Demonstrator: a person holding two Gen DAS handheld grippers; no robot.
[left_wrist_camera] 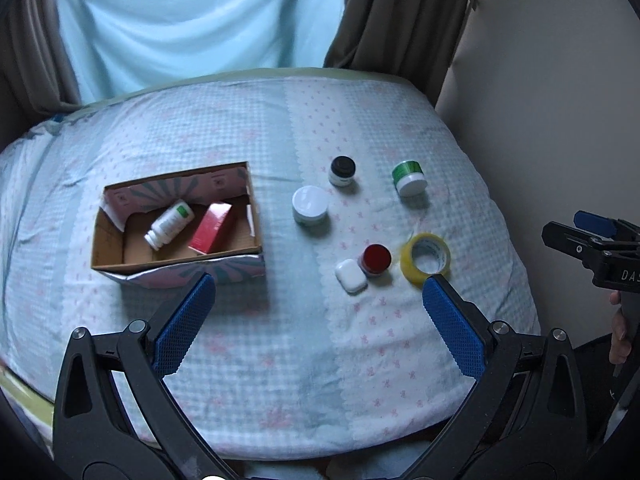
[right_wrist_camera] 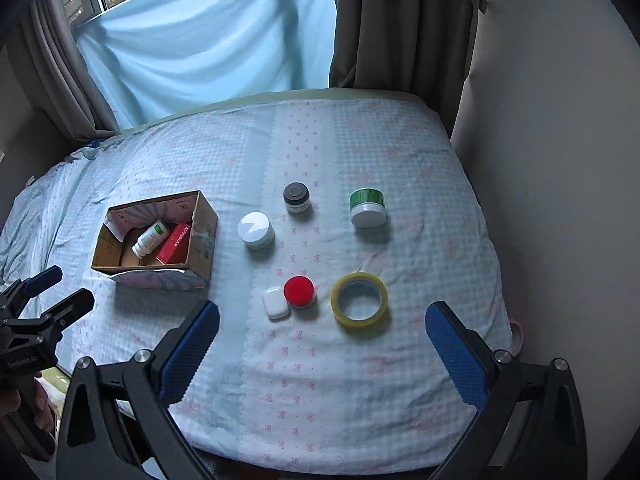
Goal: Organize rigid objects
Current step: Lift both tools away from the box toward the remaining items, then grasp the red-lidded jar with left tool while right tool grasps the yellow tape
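box (right_wrist_camera: 200,232) holding bottle (right_wrist_camera: 150,238), 6 items (right_wrist_camera: 298,290) beside

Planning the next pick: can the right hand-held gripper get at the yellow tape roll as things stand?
Probably yes. The right hand-held gripper is open and empty, and the tape roll lies flat just ahead of it, apart from the red-lidded jar, with nothing lying over it.

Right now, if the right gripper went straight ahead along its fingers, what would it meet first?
Probably the red-lidded jar or the yellow tape roll: both lie nearest between the open right gripper fingers. Depth is unclear, so it might reach the bedspread first.
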